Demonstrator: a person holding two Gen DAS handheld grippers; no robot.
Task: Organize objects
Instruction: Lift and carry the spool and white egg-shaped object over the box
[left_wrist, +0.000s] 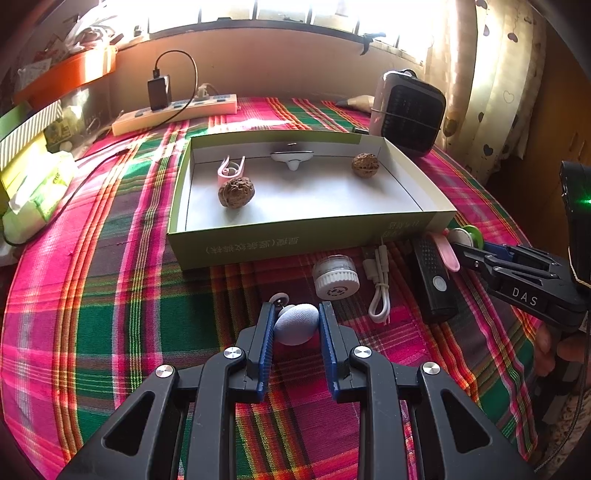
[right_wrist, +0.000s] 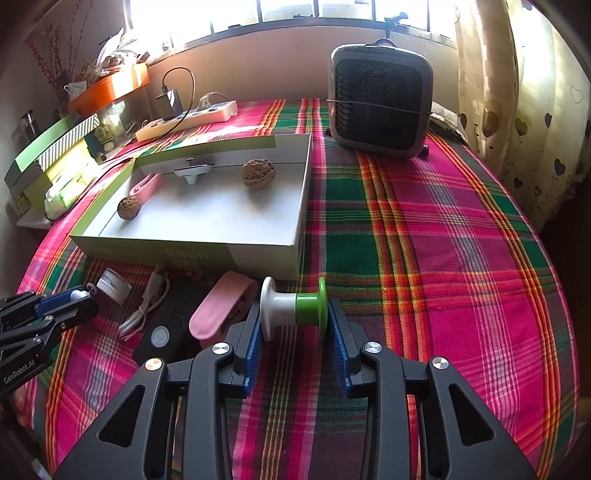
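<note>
While the left tool clamped a grey egg-shaped object and the right tool pinched a white-and-green spool, each needed lifting clear over the open box's near wall before release.

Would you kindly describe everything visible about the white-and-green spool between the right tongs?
The white-and-green plastic-looking spool lies on its side, its axis crosswise between the right tongs. It has a round white flange at one end, a round green flange at the other, and a barrel half white, half green. The blue pads press both flanges. It sits just in front of the open cardboard box, beside a pink clip, over the plaid cloth.
</note>
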